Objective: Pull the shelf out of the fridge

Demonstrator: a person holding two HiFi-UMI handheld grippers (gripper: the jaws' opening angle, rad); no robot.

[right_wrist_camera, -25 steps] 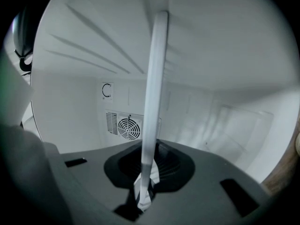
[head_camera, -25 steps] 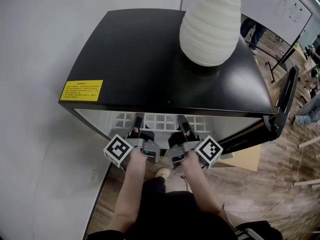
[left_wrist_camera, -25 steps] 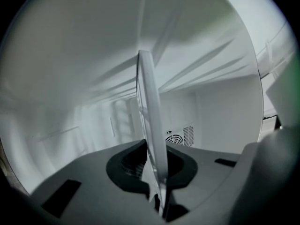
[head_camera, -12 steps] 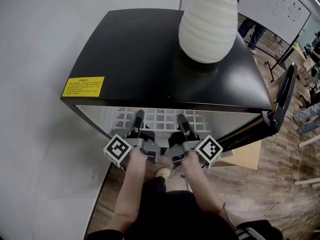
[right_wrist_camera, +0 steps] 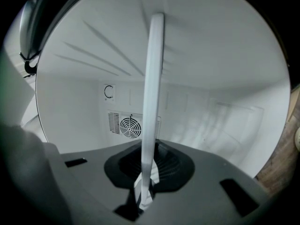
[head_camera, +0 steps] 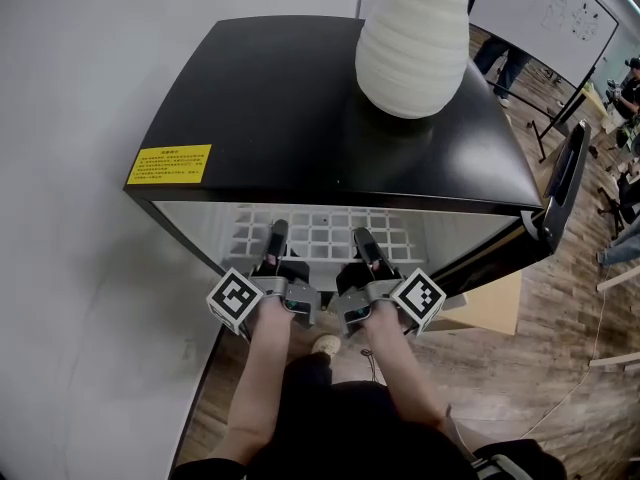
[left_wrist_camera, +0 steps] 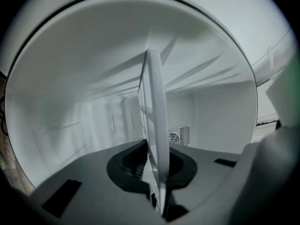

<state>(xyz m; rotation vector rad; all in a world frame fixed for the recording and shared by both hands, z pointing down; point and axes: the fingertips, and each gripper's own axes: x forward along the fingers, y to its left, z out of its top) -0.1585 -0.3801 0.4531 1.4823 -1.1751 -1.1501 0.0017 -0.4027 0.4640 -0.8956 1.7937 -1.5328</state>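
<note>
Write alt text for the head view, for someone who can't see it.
Seen from above, the left gripper and right gripper both clamp the front edge of a white grid shelf inside an open black mini fridge. A white ribbed vase stands on its top, and a yellow warning label sits at the front left corner.

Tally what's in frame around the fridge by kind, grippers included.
black fridge: 1
white ribbed vase, on the fridge top: 1
yellow label: 1
white wire shelf: 1
grippers: 2, left gripper and right gripper, each shut on the shelf's front edge
Total: 6
</note>
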